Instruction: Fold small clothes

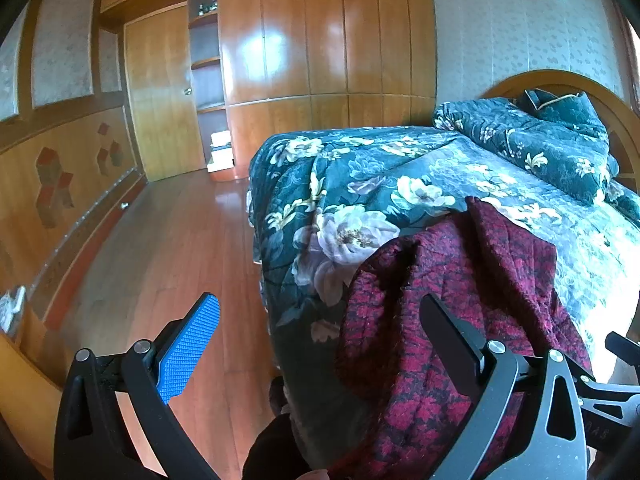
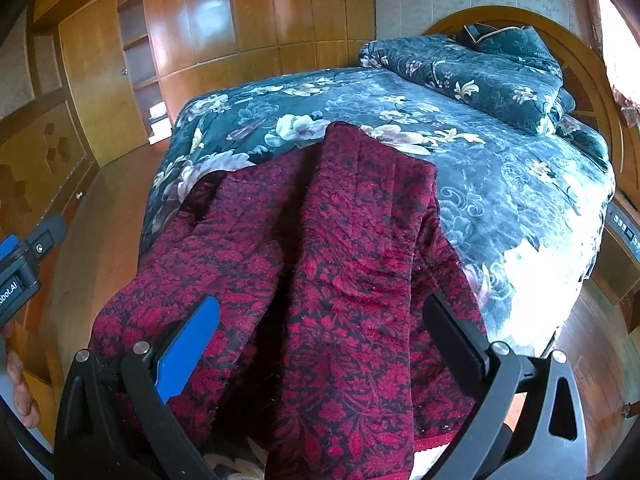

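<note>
**Fold not started: garment lay rumpled at near edge of bed, both tools free**

Progress: looked like the very start. The red-and-black patterned garment (image 2: pixel 332 264) was spread loosely on the floral quilt (image 2: pixel 500 184) of the bed, with no clean fold line visible. It was bunched, with a deep crease running down its middle and its two halves humped either side. Everything was left to do: flatten, fold in, stack. No other small clothes were visible, so I couldn't tell how many remained.

Location: garment sat at the near end of the bed, near-left of centre in the right wrist view, its near hem draped over the bed edge toward the cameras. A rolled quilt (image 2: pixel 480 68) lay far right by the headboard (image 2: pixel 592 92), well apart from it.

Orientation: long axis ran near-to-far, roughly along the bed. A narrower pointed end pointed far, toward the headboard; the broad end was near. Couldn't tell collar from hem.

Tools:
- right tool (image 2: pixel 320 344): jaws wide, nothing held, hovering over the garment's near end. Contact unclear.
- left tool (image 1: pixel 316 344): jaws wide, nothing held, off the garment's left side, blue pad over the wooden floor (image 1: pixel 160 248), black finger in front of the garment (image 1: pixel 440 300).
</note>
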`<state>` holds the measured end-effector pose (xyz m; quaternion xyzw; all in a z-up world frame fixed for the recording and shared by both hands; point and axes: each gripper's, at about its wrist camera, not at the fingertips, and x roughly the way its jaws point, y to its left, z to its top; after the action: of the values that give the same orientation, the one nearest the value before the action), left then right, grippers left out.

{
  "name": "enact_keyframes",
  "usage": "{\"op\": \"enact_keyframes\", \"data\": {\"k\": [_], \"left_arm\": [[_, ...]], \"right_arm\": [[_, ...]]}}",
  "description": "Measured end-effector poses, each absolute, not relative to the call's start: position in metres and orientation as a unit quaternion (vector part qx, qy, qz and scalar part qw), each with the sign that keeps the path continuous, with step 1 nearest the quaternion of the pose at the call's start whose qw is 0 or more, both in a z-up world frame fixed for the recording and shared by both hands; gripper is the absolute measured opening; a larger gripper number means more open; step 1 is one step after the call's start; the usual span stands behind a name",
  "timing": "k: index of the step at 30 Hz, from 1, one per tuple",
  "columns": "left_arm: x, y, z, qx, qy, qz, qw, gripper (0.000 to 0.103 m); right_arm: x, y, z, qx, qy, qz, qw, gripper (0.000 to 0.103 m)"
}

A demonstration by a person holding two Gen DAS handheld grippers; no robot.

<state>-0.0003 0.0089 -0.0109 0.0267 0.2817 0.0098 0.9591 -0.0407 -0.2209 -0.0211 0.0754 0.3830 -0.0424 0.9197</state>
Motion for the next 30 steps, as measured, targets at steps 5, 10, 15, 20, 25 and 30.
{"op": "enact_keyframes", "data": {"k": [5, 10, 15, 20, 25, 30], "left_arm": [[-0.002, 0.007, -0.013, 0.035, 0.284, 0.001, 0.958, 0.099], [-0.002, 0.007, -0.015, 0.034, 0.288, -0.014, 0.957, 0.099], [0.000, 0.013, -0.025, 0.018, 0.313, -0.067, 0.947, 0.099], [-0.005, 0.006, -0.043, 0.046, 0.344, -0.116, 0.931, 0.099], [-0.012, -0.003, -0.063, 0.057, 0.384, -0.179, 0.904, 0.099], [-0.033, -0.023, -0.060, 0.100, 0.365, -0.265, 0.887, 0.099]], "right_arm": [[-0.041, -0.221, -0.022, 0.075, 0.387, -0.038, 0.918, 0.101], [-0.041, -0.221, -0.024, 0.077, 0.389, -0.037, 0.917, 0.101], [-0.040, -0.221, -0.026, 0.075, 0.394, -0.034, 0.916, 0.101], [-0.037, -0.230, -0.032, 0.090, 0.408, -0.033, 0.908, 0.101], [-0.037, -0.235, -0.037, 0.087, 0.420, -0.023, 0.903, 0.091], [-0.033, -0.237, -0.050, 0.092, 0.453, 0.002, 0.887, 0.037]]}}
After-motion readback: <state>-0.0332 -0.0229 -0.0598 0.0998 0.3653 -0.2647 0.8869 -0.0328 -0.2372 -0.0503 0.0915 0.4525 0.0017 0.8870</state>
